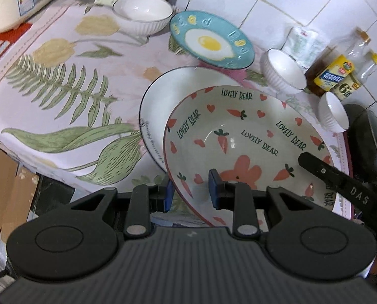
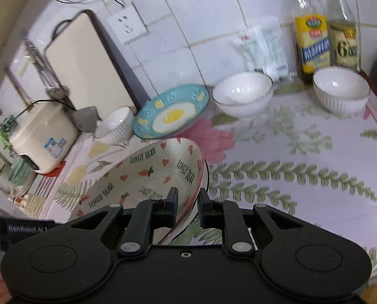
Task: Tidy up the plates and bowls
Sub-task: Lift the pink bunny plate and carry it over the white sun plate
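Note:
I hold a large "Lovely Bear" bowl (image 1: 239, 131) with carrots and hearts between both grippers, tilted above the flowered tablecloth. My left gripper (image 1: 190, 190) is shut on its near rim, blue pads on either side. My right gripper (image 2: 189, 204) is shut on the opposite rim of the bear bowl (image 2: 142, 174), and one of its black fingers (image 1: 327, 172) shows in the left wrist view. Partly hidden under the bowl lies a white plate (image 1: 158, 96) with a dark rim; I cannot tell whether they touch. A blue fried-egg plate (image 1: 211, 40) (image 2: 170, 114) and three white ribbed bowls (image 1: 142, 12) (image 1: 283, 72) (image 1: 333, 112) stand behind.
Two sauce bottles (image 2: 312, 38) and a plastic packet (image 2: 264, 48) stand against the tiled wall. A cream rice cooker (image 2: 43, 139) and a leaning cutting board (image 2: 87, 63) are at the left. A black wok (image 1: 365, 139) sits at the right. The table edge (image 1: 36, 162) drops off to cardboard.

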Available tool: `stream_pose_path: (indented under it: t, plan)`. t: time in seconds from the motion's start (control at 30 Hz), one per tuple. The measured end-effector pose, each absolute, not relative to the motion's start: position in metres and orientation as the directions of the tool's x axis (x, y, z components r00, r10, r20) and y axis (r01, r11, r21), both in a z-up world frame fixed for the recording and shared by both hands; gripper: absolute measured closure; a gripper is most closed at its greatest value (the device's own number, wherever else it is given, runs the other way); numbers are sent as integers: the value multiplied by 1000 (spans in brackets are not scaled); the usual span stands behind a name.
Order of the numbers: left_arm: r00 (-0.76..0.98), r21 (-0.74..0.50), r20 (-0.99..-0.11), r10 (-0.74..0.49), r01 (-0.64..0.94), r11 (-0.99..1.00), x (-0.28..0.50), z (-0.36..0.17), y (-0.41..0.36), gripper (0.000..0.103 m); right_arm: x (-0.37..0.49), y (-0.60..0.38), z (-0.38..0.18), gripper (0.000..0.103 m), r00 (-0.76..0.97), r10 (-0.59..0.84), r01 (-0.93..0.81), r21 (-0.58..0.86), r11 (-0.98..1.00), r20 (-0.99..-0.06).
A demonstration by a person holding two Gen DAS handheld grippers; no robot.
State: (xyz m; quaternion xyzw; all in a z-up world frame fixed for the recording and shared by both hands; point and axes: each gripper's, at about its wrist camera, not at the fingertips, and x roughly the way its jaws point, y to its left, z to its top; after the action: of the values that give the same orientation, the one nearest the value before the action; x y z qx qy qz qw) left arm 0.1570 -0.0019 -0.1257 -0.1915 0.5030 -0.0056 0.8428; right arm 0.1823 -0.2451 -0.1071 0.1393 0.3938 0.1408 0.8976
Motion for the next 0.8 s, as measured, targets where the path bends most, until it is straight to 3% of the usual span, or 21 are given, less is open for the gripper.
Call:
stream_pose_path:
  t: [0.8]
  plan:
    - [427, -277, -887, -179, -179, 944, 180, -153, 15, 77, 206, -212, -138, 82, 570, 303, -139, 274, 952, -764]
